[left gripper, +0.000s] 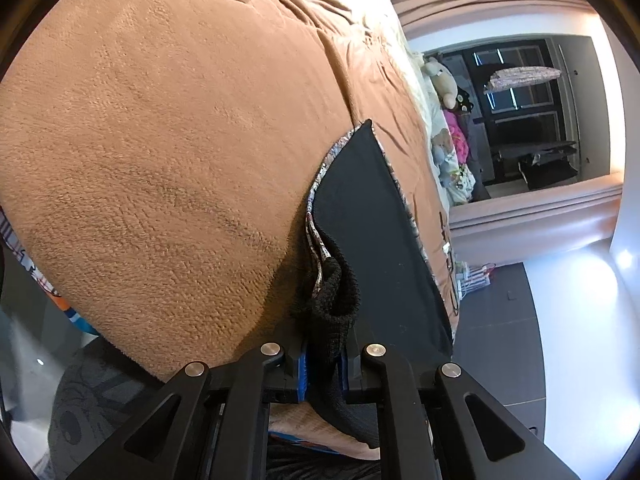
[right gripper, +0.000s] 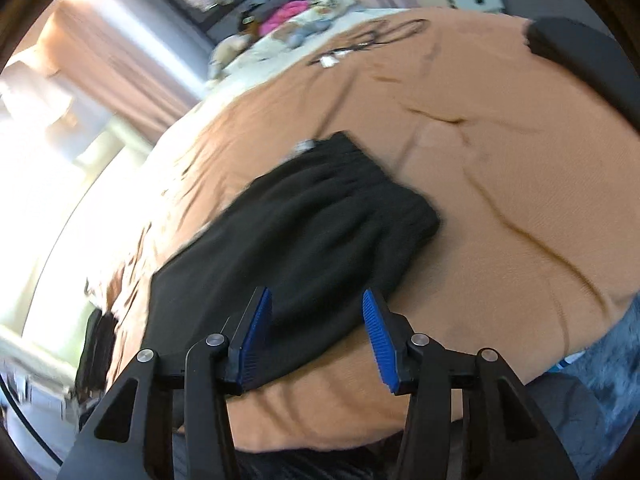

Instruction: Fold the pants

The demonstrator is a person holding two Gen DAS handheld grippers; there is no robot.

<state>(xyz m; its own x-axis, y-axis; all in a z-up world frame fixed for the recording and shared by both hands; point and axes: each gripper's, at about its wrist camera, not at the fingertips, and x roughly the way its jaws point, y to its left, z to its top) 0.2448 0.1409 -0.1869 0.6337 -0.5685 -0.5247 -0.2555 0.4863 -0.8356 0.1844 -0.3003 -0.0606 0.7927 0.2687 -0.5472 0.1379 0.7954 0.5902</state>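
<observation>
Pants [right gripper: 296, 232]: black, lying on brown blanket [right gripper: 500, 184] of bed, partly folded into a long slab; far end bunched and thick, likely waistband, near end flatter.
Pants, left view [left gripper: 360, 216]: same dark fabric, one edge lifted off blanket, patterned lining or second cloth showing along its left rim; cannot tell which.
Left gripper [left gripper: 324, 376]: together, clamped on a bunched black fold of pants; blue pads barely visible either side of fabric.
Right gripper [right gripper: 318, 336]: apart, nothing between pads; pants lie beyond and below, near edge showing in the gap, no contact visible.
Right fingers [right gripper: 380, 332]: blue ribbed pads clear of cloth.
Key relation: pants' long axis runs from bottom left up to top right in right view, skewed left of right gripper's line; near corner of pants just ahead of its left finger.
Nearer hand: left, already holding; right free, close above near end.
Step, judged: mid-fold, left pinning or lifting one edge, right between grasps.
Next move, judged: right needs a fresh grip on a free edge or corner, approach angled to match slanted axis.
Risk, judged: thick stacked layers may slip or be pinched only in part; soft blanket may come up with pants.
Progress, judged: partway, slab not yet compact.
Background: stuffed toys [right gripper: 320, 4] and cable [right gripper: 384, 32] at far side of bed, well apart from pants; right view motion-blurred.
</observation>
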